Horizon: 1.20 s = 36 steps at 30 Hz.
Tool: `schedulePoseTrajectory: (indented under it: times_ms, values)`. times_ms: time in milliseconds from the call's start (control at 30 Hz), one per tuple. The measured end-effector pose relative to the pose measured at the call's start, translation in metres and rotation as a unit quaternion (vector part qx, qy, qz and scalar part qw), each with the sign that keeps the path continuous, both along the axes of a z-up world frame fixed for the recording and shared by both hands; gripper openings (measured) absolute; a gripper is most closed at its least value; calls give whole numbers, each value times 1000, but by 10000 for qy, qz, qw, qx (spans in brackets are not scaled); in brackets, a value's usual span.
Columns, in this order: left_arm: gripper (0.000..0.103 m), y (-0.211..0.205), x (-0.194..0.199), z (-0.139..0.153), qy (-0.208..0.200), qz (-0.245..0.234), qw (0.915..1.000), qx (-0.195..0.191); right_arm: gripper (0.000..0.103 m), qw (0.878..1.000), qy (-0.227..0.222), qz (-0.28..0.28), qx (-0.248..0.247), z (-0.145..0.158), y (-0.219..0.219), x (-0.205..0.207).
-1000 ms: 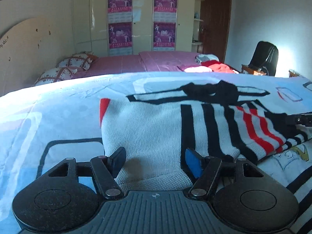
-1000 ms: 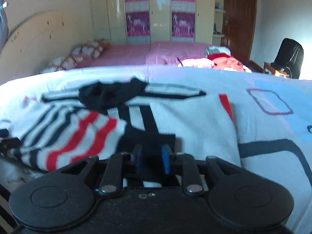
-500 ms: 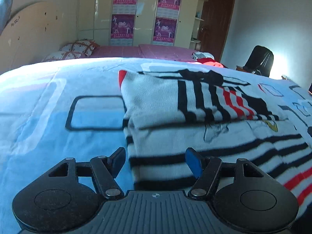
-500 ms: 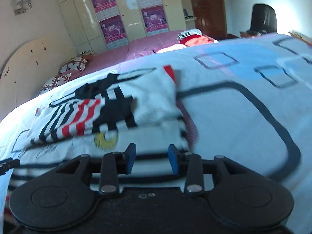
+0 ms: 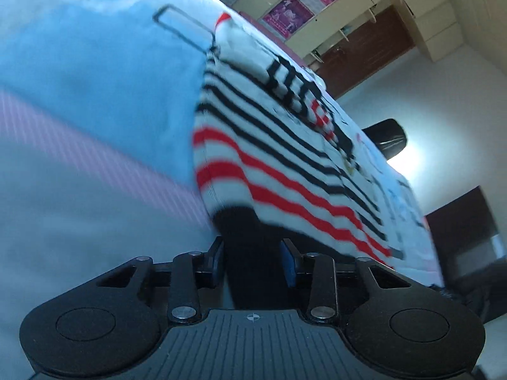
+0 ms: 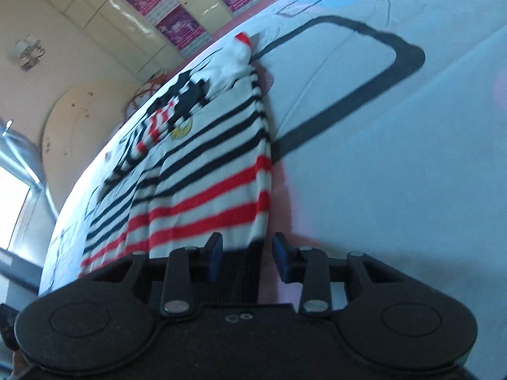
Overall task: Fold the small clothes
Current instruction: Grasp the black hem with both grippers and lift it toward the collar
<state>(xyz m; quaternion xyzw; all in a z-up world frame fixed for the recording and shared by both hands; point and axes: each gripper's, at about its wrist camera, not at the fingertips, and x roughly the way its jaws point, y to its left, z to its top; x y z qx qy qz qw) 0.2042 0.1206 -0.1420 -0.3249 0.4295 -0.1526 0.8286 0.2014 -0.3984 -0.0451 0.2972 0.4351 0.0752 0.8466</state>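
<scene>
Two grippers, one sweater, one bed.

Sweater [image 5: 285, 145]: striped knit, white with black and red bands, spread on the pale blue bedspread [image 5: 95, 79]; far part already folded over toward the near part, black hem band hanging at the near edge.

Left gripper [image 5: 252, 259]: at the sweater's near left corner; jaws just closing, black hem between the blue pads, seemingly pinched though contact not certain.

Right gripper [image 6: 245, 258]: at the near right corner; jaws partly apart, hem band lying between them, right pad clear of the cloth, so not yet clamped.

Handling notes, as judgement: close both firmly on the hem band only, not the bedspread beneath; lift both corners level and together; carry toward the far edge, keeping the hem taut so stripes line up; lay down flat before letting go.
</scene>
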Motion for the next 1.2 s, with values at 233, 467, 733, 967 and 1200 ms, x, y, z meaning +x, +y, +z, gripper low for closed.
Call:
schedulePoseTrajectory:
  times_ms: [233,467,733,967,1200]
  values:
    - [35,-11,-11,-20,5,285,9967,-764,27,9954,68,254,923,-17,-7,-25]
    - [20,-32,11,-16,-101,278,9985,-464,18,9913,177,325,1261,-29,-6,-7]
    - [4,-34,6,-17,-353,464,9980,-262,6,9965,-92,626,548,-16,3,-8]
    - [3,-12,-14,6,-742,685,9947,-175,6,9937,-758,728,387,24,-6,-25]
    - [4,-16,-10,-12,-497,660,9961,296,6,9981,-46,498,349,-16,-9,-16]
